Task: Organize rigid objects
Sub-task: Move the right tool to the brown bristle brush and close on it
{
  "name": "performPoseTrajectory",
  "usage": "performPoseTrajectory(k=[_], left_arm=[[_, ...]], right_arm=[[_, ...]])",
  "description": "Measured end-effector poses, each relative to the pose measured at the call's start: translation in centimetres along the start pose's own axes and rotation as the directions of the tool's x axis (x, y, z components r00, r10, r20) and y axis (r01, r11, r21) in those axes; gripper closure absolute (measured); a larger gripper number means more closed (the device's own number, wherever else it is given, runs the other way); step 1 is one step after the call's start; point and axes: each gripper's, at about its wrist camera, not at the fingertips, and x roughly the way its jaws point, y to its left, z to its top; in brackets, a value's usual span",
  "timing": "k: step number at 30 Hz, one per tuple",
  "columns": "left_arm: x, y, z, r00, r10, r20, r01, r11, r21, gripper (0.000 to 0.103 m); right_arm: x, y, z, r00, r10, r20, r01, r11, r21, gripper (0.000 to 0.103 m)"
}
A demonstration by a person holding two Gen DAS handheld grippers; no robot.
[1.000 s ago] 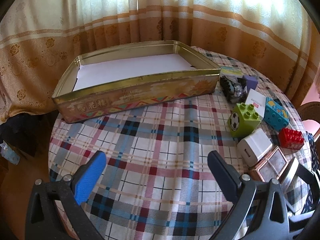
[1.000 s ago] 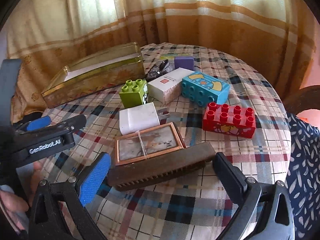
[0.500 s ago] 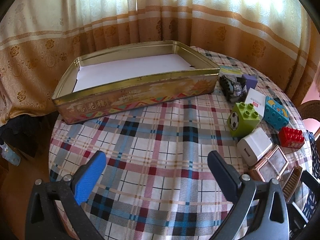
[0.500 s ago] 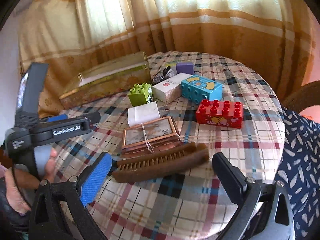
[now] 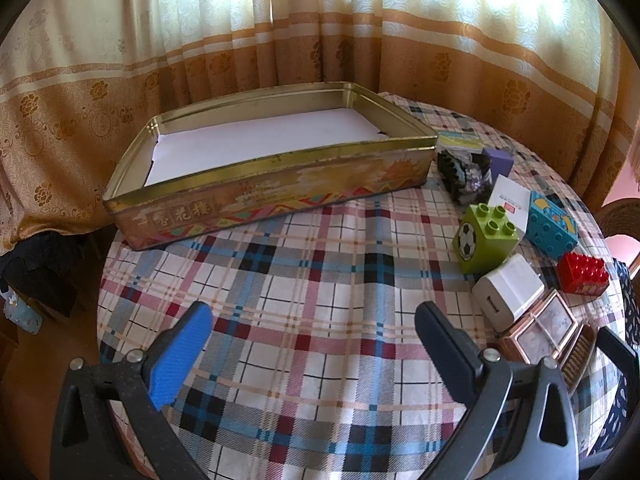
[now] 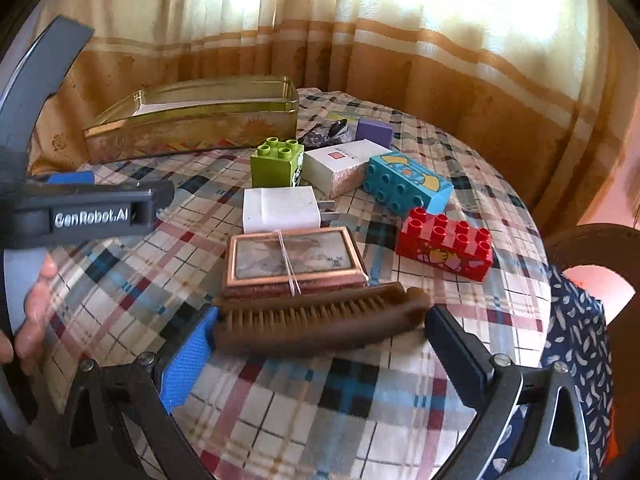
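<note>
Both pairs of fingers stand apart, empty. Right gripper (image 6: 320, 344) straddles the brown comb (image 6: 320, 320) lengthwise, probably to grip it for the tin (image 5: 276, 176), which waits beyond the left gripper (image 5: 312, 340).

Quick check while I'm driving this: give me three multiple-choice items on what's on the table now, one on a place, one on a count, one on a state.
1. Where does the brown comb lie?
A. inside the tin
B. between the right gripper fingers
C. on the red block

2. How many studs top the green block?
A. two
B. four
C. eight

3. What is the left gripper doing?
A. open over bare cloth
B. shut on the white charger
C. shut on the tin

Answers: 1 B, it spans the gap in front of the copper frame. 2 B, four round studs show. 3 A, nothing sits between its fingers.
</note>
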Motion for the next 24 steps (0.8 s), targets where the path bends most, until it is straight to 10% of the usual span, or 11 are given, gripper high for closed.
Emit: performPoseTrajectory(k=[7,24], left_arm=[[-0.2,-0.7,0.0,0.997,-0.075,0.01,0.074,0.996,0.051,0.001],[-1.5,-6.3,-0.9,0.949,-0.306,-0.071,0.313,0.897,0.313,0.001]], right_arm=[[-1.0,-2.5,-0.2,0.998,0.043,0.038,-0.047,0.992,0.114,0.042],[-3.7,-6.5,-1.9,0.999,-0.01,0.054,-0.001,0.978,0.209,0.052]])
